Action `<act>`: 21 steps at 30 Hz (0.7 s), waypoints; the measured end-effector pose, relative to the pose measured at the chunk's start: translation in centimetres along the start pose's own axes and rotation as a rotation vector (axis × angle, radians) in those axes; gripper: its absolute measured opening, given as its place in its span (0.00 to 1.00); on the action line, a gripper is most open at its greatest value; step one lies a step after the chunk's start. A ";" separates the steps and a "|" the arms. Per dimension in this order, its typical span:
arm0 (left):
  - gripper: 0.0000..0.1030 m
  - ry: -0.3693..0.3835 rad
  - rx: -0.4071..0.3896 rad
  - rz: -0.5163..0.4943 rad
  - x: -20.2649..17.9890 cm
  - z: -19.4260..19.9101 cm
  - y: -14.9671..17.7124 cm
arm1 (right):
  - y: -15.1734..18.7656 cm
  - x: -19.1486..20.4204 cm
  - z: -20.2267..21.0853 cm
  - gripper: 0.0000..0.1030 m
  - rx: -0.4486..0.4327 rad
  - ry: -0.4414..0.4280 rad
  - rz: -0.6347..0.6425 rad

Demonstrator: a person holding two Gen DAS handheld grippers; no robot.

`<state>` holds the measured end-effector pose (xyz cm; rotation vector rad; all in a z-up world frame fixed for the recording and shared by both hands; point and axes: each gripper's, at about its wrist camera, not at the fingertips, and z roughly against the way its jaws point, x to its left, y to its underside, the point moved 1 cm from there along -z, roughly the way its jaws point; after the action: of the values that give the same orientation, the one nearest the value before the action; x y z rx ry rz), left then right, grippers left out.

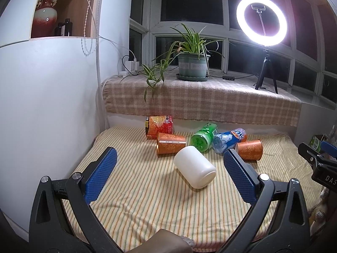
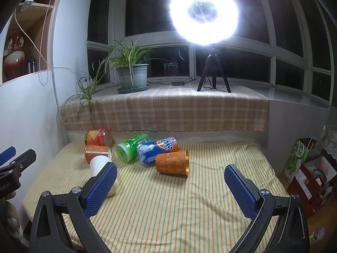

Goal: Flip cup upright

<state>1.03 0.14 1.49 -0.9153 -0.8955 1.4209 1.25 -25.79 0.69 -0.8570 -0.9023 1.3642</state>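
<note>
Sideways, white cup (image 1: 194,169) between open left gripper (image 1: 168,160) fingers

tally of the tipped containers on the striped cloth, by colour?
White: 1, white cup
Orange patterned: 2, left orange cup, right orange cup
Green: 1, green bottle
Blue: 1, blue can
Red/orange label: 1, red bottle
Total: 6, all lying on their sides.
</note>
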 end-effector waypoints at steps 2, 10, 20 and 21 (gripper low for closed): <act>1.00 -0.003 0.005 0.007 0.2 -0.1 0.0 | 0.0 0.2 -0.2 1.00 0.006 -0.008 0.007; 1.00 -0.011 0.010 0.014 0.6 -0.5 -0.1 | -0.2 0.9 -0.9 1.00 0.013 -0.029 0.021; 1.00 -0.024 0.011 0.023 0.9 -0.7 -0.2 | -0.6 1.8 -1.6 1.00 0.015 -0.054 0.045; 1.00 -0.023 0.011 0.020 0.9 -0.7 -0.3 | -0.5 1.9 -1.7 1.00 0.015 -0.054 0.049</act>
<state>1.71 1.11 1.44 -0.9038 -0.8970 1.4549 2.97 -23.91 0.54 -0.8387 -0.9169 1.4405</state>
